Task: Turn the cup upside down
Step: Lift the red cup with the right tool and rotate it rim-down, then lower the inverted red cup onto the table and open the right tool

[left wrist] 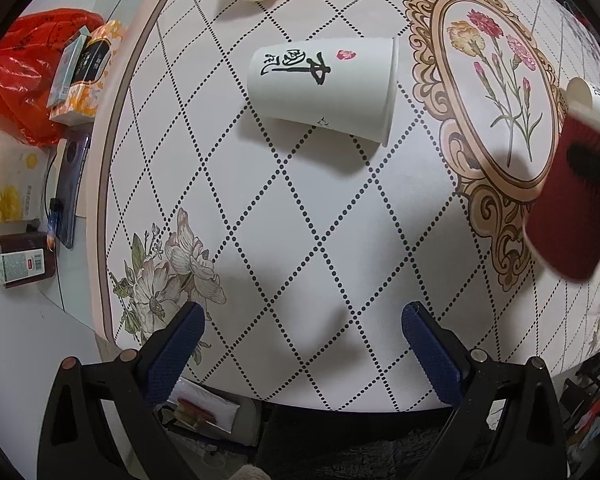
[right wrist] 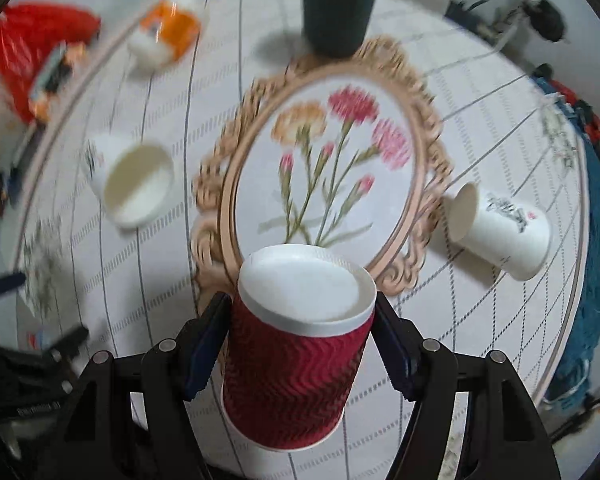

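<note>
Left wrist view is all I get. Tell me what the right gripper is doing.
Observer: The right gripper has its fingers pressed on both sides of the red cup.
Operator: Say which end faces its camera.
Observer: The closed white end; that picture is blurred.
Operator: Check the white cup lying left of the flowers.
Observer: The white cup opens its mouth toward the right camera, and it looks empty.

Black-framed left claw (left wrist: 300, 320); right claw (right wrist: 300, 320); ridged navy pads; silver rivets
</note>
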Motion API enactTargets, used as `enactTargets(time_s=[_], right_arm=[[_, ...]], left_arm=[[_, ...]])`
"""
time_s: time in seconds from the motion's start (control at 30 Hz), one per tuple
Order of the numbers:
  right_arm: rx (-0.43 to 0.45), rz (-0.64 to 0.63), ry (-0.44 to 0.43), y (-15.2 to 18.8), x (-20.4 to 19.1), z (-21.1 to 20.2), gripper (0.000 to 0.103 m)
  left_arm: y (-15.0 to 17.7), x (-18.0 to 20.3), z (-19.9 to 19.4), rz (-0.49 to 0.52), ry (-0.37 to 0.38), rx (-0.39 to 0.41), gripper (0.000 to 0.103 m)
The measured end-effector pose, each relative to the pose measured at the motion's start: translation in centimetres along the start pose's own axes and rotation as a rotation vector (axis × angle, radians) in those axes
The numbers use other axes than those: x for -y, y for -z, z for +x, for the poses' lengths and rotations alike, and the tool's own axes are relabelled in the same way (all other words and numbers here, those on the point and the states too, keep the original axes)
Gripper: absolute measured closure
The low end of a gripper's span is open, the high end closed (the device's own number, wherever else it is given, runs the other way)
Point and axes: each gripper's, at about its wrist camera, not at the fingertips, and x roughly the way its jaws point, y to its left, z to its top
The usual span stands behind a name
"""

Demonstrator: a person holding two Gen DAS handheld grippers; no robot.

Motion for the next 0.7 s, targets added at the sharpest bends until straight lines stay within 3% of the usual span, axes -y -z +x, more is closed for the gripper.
enactTargets(time_s=[0.13,0.3,0.47,0.7], right_arm=[[0.207,0.023,0.048,0.6,-1.2,-1.3,0.031],[0.369,0.026,0.103,2.5,-2.5,-1.4,0.031],[0.386,0.024,0.100,4.6,-2.9,-0.7,0.031],[0.336,0.073,0.083,5.2,-2.6,-0.1,0.031]], left_arm=[[-0.1,0.4,-0.1,0.014,-0.004,0.002,0.002],[0.0,0.9,-0.4,0.034,-0.008,0.007,0.002],[0.1,1.2,-0.7,0.044,-0.002,0.021,0.002],[-0.1,1.4,-1.9,0.044,0.022,0.079,0.002]])
